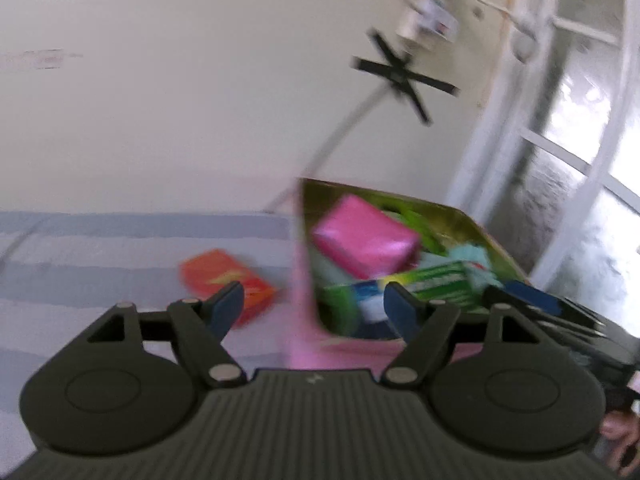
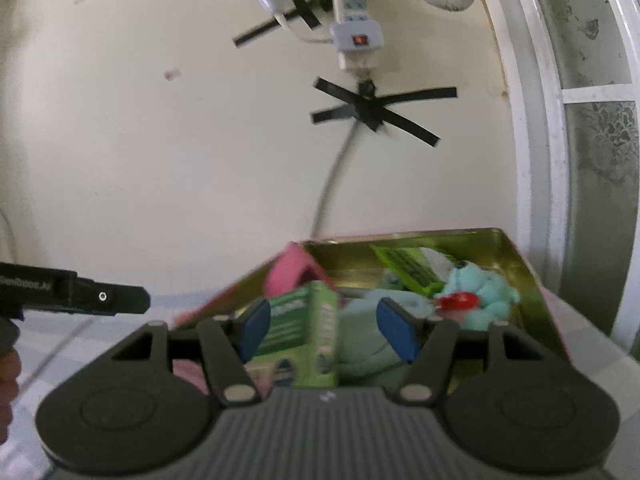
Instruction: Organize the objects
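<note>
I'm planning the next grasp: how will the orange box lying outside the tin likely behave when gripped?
The orange box looks like flat-sided carton, so probably stiff and light. It lies flat on the striped cloth, so rolling seems unlikely. Its glossy-looking faces may slip, though blur hides details.

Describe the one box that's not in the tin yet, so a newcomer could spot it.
Start at the gold-lined tin on the striped cloth. Left of it, alone on the cloth, lies an orange box. Unlike the pink and green boxes, it sits outside the tin.
</note>
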`<state>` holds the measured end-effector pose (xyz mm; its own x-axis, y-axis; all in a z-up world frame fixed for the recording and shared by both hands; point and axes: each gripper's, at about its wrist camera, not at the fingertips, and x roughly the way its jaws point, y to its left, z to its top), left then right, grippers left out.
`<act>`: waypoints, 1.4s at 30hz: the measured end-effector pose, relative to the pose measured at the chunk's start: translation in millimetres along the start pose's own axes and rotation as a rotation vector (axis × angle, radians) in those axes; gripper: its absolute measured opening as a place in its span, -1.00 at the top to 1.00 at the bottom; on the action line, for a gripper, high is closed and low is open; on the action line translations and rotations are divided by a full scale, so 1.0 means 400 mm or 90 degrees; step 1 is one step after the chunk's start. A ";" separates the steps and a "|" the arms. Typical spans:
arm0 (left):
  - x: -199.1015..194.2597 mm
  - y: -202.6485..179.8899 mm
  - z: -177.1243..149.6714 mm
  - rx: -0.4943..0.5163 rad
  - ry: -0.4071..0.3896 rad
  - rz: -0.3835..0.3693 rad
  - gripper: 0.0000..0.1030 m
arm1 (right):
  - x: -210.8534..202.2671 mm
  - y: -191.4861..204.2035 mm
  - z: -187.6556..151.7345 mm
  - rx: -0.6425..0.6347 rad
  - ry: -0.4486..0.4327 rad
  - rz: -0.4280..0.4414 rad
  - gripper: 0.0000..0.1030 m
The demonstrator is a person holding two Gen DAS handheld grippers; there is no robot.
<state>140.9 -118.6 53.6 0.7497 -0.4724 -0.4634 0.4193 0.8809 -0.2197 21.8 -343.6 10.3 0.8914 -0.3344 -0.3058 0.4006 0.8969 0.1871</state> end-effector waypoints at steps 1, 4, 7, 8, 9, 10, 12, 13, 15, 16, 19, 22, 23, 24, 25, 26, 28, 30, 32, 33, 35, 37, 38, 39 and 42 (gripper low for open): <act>-0.013 0.025 -0.008 -0.007 -0.007 0.021 -0.52 | -0.005 0.011 0.000 -0.007 -0.001 0.017 -0.20; -0.046 0.109 -0.037 -0.052 -0.012 0.069 -0.52 | -0.006 0.066 0.009 -0.061 -0.021 0.033 -0.20; -0.074 0.180 -0.071 -0.094 -0.008 0.114 -0.53 | 0.009 0.131 0.059 -0.107 -0.110 -0.010 -0.39; -0.078 0.198 -0.082 -0.104 -0.001 0.126 -0.53 | 0.024 0.160 0.074 -0.128 -0.154 -0.035 -0.44; -0.082 0.214 -0.092 -0.116 0.007 0.131 -0.52 | 0.042 0.186 0.079 -0.160 -0.188 -0.059 -0.48; -0.087 0.225 -0.098 -0.125 0.012 0.130 -0.52 | 0.068 0.217 0.079 -0.203 -0.220 -0.088 -0.48; -0.096 0.235 -0.113 -0.130 0.018 0.134 -0.52 | 0.134 0.272 0.062 -0.299 -0.252 -0.110 -0.48; -0.097 0.235 -0.119 -0.128 0.021 0.138 -0.53 | 0.168 0.296 0.046 -0.341 -0.252 -0.112 -0.49; -0.102 0.241 -0.132 -0.128 0.027 0.141 -0.53 | 0.229 0.337 -0.002 -0.423 -0.240 -0.117 -0.51; -0.104 0.246 -0.139 -0.130 0.030 0.140 -0.53 | 0.253 0.351 -0.024 -0.455 -0.237 -0.119 -0.49; -0.107 0.259 -0.153 -0.143 0.042 0.137 -0.53 | 0.278 0.393 -0.089 -0.568 -0.271 -0.143 -0.48; -0.103 0.264 -0.156 -0.152 0.049 0.125 -0.52 | 0.268 0.398 -0.110 -0.627 -0.303 -0.181 -0.46; -0.104 0.261 -0.155 -0.152 0.047 0.121 -0.52 | 0.258 0.389 -0.104 -0.613 -0.291 -0.183 -0.46; -0.107 0.258 -0.156 -0.150 0.045 0.118 -0.53 | 0.237 0.373 -0.095 -0.585 -0.280 -0.169 -0.46; -0.109 0.254 -0.157 -0.146 0.044 0.115 -0.53 | 0.216 0.364 -0.095 -0.573 -0.279 -0.160 -0.47; -0.111 0.250 -0.157 -0.141 0.044 0.111 -0.53 | 0.200 0.355 -0.098 -0.575 -0.283 -0.152 -0.48; -0.112 0.239 -0.159 -0.138 0.045 0.106 -0.53 | 0.158 0.355 -0.131 -0.616 -0.307 -0.160 -0.49; -0.111 0.231 -0.160 -0.140 0.048 0.097 -0.53 | 0.137 0.364 -0.173 -0.672 -0.341 -0.183 -0.52; -0.109 0.221 -0.162 -0.143 0.052 0.089 -0.53 | 0.140 0.377 -0.201 -0.719 -0.370 -0.235 -0.50; -0.109 0.215 -0.164 -0.144 0.053 0.086 -0.53 | 0.144 0.385 -0.210 -0.733 -0.379 -0.265 -0.42; -0.112 0.203 -0.167 -0.142 0.057 0.081 -0.53 | 0.160 0.393 -0.206 -0.731 -0.372 -0.324 -0.27; -0.122 0.192 -0.171 -0.133 0.059 0.077 -0.53 | 0.171 0.393 -0.196 -0.722 -0.353 -0.373 -0.12; -0.128 0.187 -0.171 -0.127 0.056 0.077 -0.53 | 0.170 0.391 -0.193 -0.717 -0.347 -0.392 -0.09; -0.134 0.186 -0.170 -0.122 0.053 0.077 -0.53 | 0.166 0.386 -0.192 -0.714 -0.343 -0.409 -0.09; -0.148 0.185 -0.166 -0.126 0.045 0.075 -0.53 | 0.136 0.380 -0.201 -0.710 -0.339 -0.429 -0.09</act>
<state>93.7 -23.5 7.7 0.7468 -0.3688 -0.5534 0.2173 0.9218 -0.3212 114.3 -202.3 -53.1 0.6705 -0.6291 0.3932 0.6249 0.1934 -0.7563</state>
